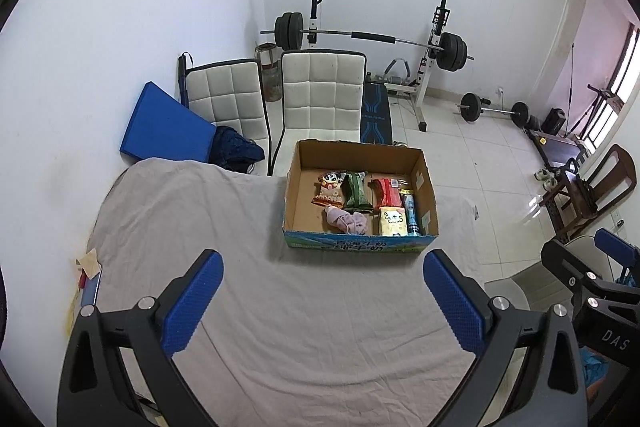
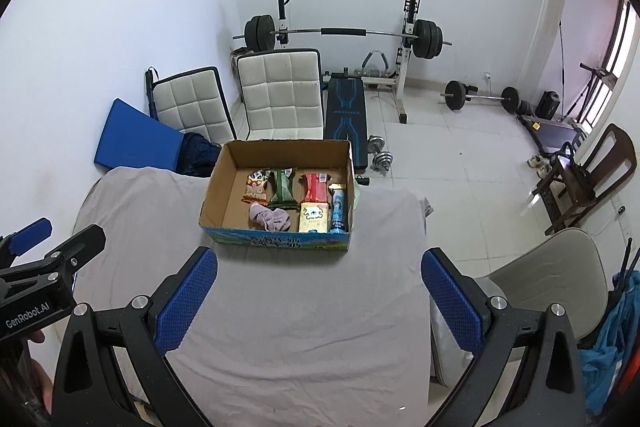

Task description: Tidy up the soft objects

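Observation:
An open cardboard box stands on the grey-clothed table. Inside lie a pink cloth, an orange snack bag, a green packet, a red packet, a yellow packet and a blue tube. My left gripper is open and empty, held above the table short of the box. My right gripper is open and empty, likewise short of the box.
Two white padded chairs stand behind the table, with a blue mat against the wall. A barbell rack, a bench and dumbbells are beyond. A beige chair stands right of the table.

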### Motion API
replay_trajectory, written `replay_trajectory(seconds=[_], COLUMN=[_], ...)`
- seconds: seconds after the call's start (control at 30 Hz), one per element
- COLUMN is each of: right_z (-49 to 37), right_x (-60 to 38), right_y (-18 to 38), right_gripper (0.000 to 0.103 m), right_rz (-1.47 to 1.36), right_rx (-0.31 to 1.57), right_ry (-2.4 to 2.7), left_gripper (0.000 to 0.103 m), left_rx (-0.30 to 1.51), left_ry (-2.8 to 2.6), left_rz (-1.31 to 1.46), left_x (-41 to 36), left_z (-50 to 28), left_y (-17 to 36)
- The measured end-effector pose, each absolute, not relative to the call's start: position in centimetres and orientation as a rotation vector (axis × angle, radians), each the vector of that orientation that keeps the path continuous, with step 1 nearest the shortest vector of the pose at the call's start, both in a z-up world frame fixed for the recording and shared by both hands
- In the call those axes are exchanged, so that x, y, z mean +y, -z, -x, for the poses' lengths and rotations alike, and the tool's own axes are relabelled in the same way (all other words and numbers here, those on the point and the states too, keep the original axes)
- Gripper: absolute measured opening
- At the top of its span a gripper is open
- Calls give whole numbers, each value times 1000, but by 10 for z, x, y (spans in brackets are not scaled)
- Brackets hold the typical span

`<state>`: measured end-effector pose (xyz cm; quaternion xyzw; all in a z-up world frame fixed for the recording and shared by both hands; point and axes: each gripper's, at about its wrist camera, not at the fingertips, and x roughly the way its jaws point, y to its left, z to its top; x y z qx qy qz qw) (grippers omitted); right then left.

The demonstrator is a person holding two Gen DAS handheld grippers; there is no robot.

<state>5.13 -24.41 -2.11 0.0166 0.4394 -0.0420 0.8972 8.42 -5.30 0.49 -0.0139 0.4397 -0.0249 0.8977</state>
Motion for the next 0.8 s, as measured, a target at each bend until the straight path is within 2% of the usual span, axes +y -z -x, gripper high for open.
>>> replay_trajectory(seconds=[0.8], right_z=[-63], right_x=[-245], right_y=[14], right_gripper=[103], right_rz=[-25], right_rx=[889], right_ry=[91], left_gripper=[103], left_rx=[910], left_ry=[52], left_rz=[24], left_x=[-53], left_z=[-88], left_y=[-8])
